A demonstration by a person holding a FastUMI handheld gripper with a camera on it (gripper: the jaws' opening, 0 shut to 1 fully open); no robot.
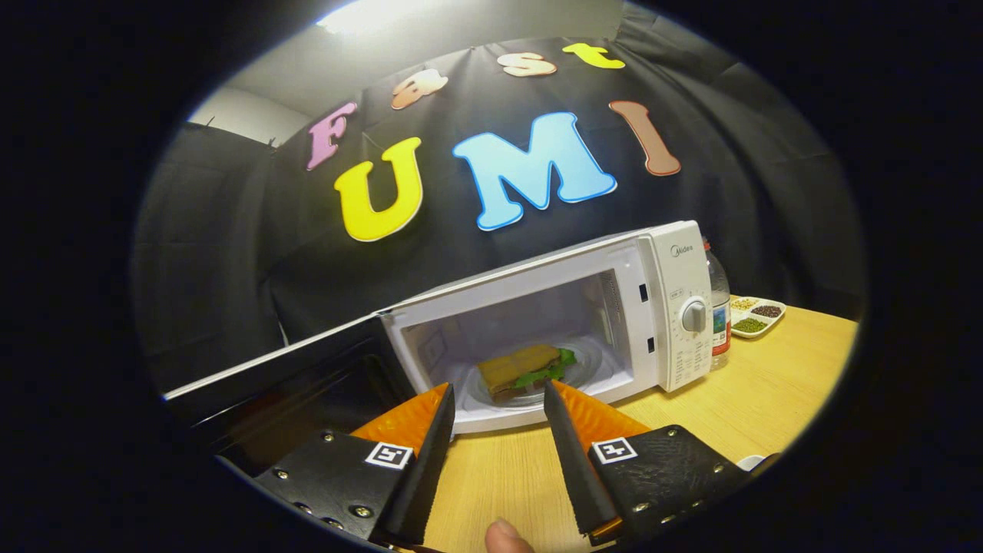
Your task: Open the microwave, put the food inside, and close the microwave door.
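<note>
While the sandwich [526,369] is lying on the glass plate [591,367] inside the microwave [653,307], its door [284,384] is hanging open, and I am holding my gripper [499,399] just before the opening, fingers spread wide, gripping nothing, above the wooden table [752,399].

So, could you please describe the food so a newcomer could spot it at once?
Find the white microwave oven on the wooden table, its door swung open. On its glass turntable lies a sandwich, just beyond the open hand-held gripper: brown bread, green lettuce poking out.
</note>
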